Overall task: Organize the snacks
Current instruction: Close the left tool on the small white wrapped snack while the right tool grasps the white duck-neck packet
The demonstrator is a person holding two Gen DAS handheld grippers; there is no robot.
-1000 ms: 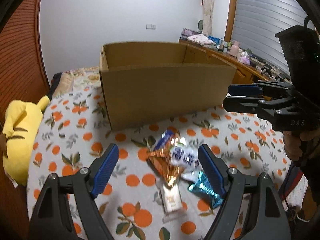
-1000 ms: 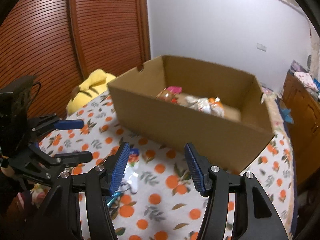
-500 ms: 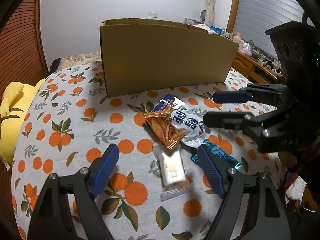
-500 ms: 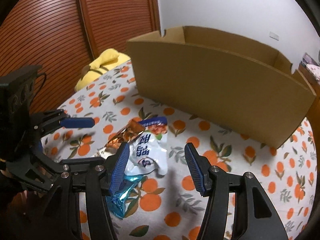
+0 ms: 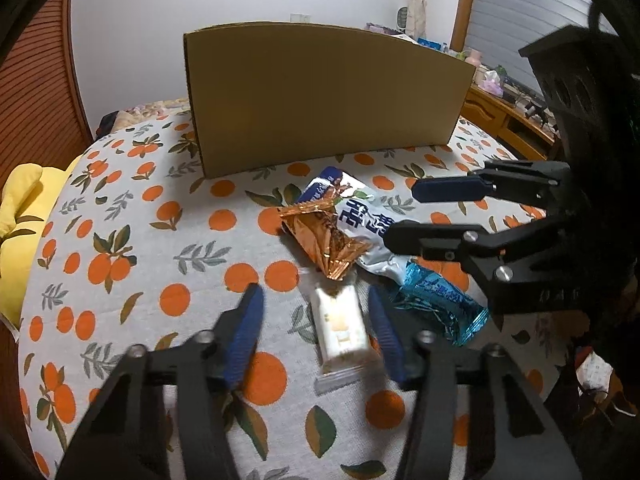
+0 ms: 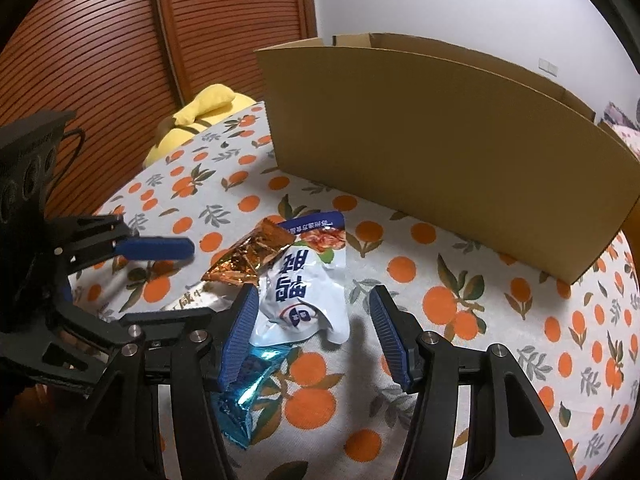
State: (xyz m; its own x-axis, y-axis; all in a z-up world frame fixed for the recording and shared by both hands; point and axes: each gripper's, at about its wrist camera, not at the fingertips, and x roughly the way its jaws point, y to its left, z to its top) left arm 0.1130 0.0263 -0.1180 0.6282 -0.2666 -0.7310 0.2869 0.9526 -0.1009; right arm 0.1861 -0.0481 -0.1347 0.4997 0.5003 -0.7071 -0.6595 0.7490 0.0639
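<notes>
Snacks, both claws angled down, apart

The left gripper pointed down toward the table, its blue-padded jaws blurred from just having been closing; a pale snack bar lay between them, with a gap still showing on the left side, so the pads were not yet pressing it. The right gripper reached in from the right, tilted down likewise, its jaws standing about half apart and steady, straddling a white packet without pinching it. Both grippers hung close together, their tips near each other
</notes>
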